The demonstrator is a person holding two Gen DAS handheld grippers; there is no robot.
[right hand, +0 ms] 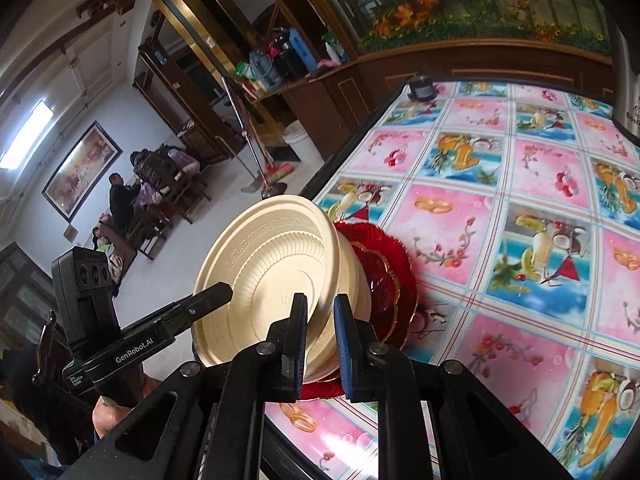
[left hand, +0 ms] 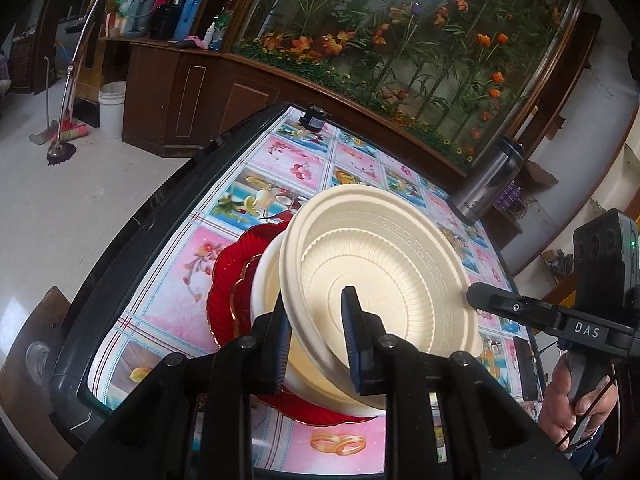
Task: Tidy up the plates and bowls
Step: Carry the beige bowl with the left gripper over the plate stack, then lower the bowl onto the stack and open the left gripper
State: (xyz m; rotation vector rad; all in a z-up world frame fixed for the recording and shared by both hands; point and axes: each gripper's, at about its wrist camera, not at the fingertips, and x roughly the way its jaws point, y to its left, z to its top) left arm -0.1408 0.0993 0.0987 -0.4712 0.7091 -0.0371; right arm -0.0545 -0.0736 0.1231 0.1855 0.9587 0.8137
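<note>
Stack: cream bowls (left hand: 380, 272), nested, tilted on edge above red plate (left hand: 232, 272) near the tabletop (left hand: 288, 160) edge.
Left hand-held gripper (left hand: 320, 344): nearly closed, pads clamped on the near rim of the cream stack, one pad inside, one outside.
Right hand-held gripper (right hand: 320, 348): nearly closed too, pinching the rim of the same stack; from the left wrist view its tip (left hand: 480, 296) met the opposite rim.
Step judged: two-handed carry or set-down of the bowl stack onto the plates.
Doing it well: keep both grips level with each other, lower evenly so bowls don't slide apart; centre over the plate before letting go; release one side only once the base rests.
Bowls: thin moulded plastic or pulp, matte cream, ribbed wall, embossed key-pattern band on rim; likely light and flexible, rim may bend under pinch.
Plates: red translucent, scalloped fluted rim; smaller gold-edged dish (right hand: 380, 284) on top; hard, glossy, slippery.
Tabletop cover: glossy printed vinyl, fruit and flower squares, dark frame.
</note>
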